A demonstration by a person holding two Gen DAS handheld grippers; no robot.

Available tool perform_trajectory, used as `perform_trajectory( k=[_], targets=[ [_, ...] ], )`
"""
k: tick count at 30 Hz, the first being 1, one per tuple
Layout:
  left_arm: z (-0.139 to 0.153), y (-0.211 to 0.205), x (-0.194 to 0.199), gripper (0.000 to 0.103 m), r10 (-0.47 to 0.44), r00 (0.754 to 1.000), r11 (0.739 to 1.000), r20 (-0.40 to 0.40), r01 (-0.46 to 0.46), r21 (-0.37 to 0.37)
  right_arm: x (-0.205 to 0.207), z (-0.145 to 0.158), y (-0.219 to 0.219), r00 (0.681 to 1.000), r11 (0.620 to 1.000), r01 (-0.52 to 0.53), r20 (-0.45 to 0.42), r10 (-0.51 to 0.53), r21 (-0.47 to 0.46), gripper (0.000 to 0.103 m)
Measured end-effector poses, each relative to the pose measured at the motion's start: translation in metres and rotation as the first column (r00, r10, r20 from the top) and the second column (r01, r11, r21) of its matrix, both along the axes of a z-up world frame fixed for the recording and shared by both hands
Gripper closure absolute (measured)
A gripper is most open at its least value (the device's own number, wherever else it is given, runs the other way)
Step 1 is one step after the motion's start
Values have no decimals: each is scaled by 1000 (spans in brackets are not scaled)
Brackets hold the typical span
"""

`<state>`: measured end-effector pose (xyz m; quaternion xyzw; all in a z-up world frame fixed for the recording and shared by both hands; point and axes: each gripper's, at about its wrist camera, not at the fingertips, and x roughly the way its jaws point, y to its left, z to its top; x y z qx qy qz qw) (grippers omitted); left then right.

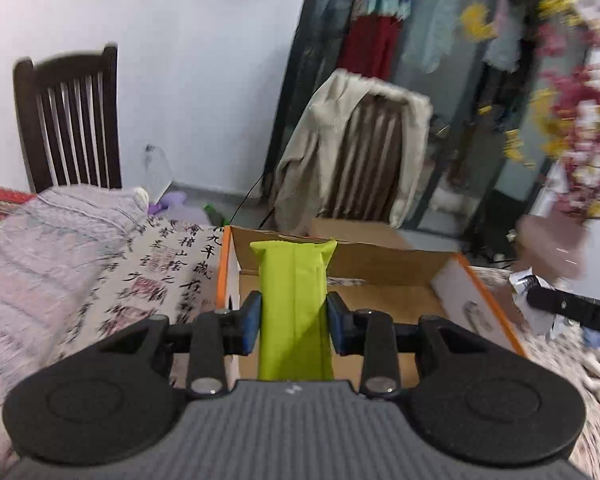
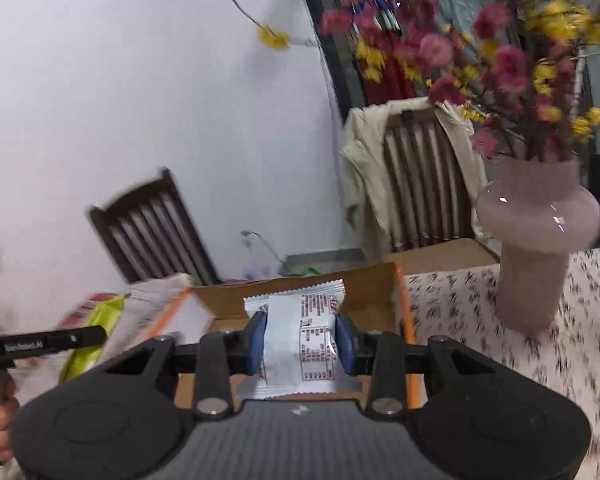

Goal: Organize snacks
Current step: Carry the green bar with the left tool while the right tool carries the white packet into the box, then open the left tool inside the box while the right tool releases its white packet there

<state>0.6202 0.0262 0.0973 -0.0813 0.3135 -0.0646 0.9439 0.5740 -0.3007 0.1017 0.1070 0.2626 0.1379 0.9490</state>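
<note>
A table under a pale cloth printed with black calligraphy (image 1: 168, 280) carries everything here. On it sits an open brown cardboard box with white outer walls and orange edges (image 1: 384, 264), its flaps raised; in the left wrist view it lies straight ahead, with a crumpled lilac-grey fabric (image 1: 52, 248) heaped along the table's left edge. Toward the table's right edge, beside the box, stands a pink glass vase (image 2: 536, 240) filled with blurred pink and yellow flowers (image 2: 512, 64). Beyond the table's far edge are two dark wooden slat-back chairs, one bare against the white wall (image 1: 68, 120), the other draped with a beige garment (image 1: 356, 148). The left gripper (image 1: 294, 322) has its blue pads pressed on both sides of a long lime-green snack packet (image 1: 294, 296), held lengthwise above the near part of the box. The right gripper (image 2: 302, 338) is clamped on a silver-white snack packet with red printed text (image 2: 300, 340), held over the box's near edge.
</note>
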Motion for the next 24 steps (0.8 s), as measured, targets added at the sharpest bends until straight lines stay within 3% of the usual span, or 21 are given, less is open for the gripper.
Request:
perform_trajectory(
  k=[5,8,10,12,13,16,18,24],
  targets=[
    [-37,-20,72,68,46,996,996,-76,-39,85,103,-30,24,994,987,0,-111,-18,-163,67],
    [-61,-29,90,68,106,989,974,-101,-82,212,149,-49,32,984,978,-13,-174,-24,-209,67],
    [-69,-26,91,62,80,990,985,-118,-60,163,164,-59,38,983,971,-17,-183,-28,-240,65],
    [-68,-27,89,52,62,993,985,-105,-44,166,171,-69,37,982,969,1,-184,-48,-247,60],
    [-67,-26,87,45,44,994,988,-97,-29,155,169,-75,36,981,970,6,-185,-52,-242,44],
    [-63,-30,81,37,39,997,986,-63,-28,162,168,-81,30,984,976,-8,-173,-30,-216,37],
    [-59,-30,78,33,28,998,988,-54,-19,152,163,-77,29,989,978,0,-147,-31,-210,21],
    [-32,-28,58,25,18,999,991,-26,-15,136,142,-56,29,991,978,-3,-132,-25,-210,18]
  ],
)
